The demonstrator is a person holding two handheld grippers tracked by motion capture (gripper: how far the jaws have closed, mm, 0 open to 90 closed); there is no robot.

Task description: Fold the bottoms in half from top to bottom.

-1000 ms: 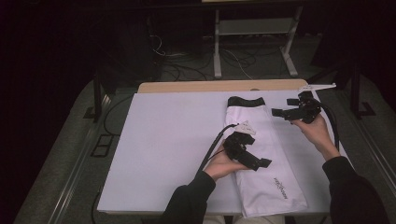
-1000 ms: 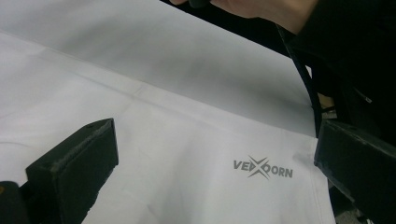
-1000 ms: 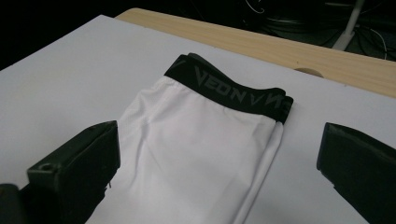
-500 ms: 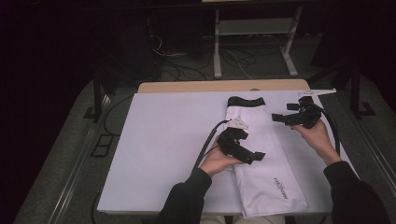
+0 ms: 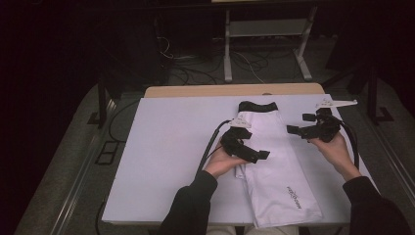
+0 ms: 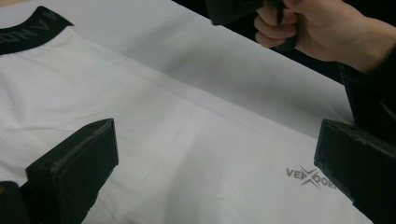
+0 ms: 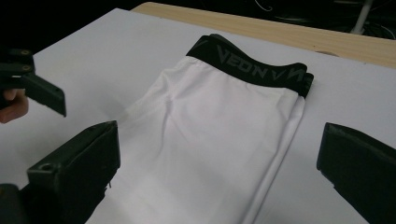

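A white pair of leggings lies folded lengthwise on the table, its black waistband at the far end. My left gripper hovers open over the garment's left edge; in the left gripper view its jaws straddle white cloth with a grey logo. My right gripper is held open just off the garment's right edge, pointing left. In the right gripper view the jaws frame the upper leggings and the lettered waistband. Neither gripper holds anything.
A white sheet covers the table, with bare wood along the far edge. Cables trail from both grippers. A metal stand and floor cables sit beyond the table in the dark. The garment's near end hangs over the front edge.
My left gripper has slid a little left and farther along the garment's edge. My right gripper has come slightly nearer to the person. Both stay open.
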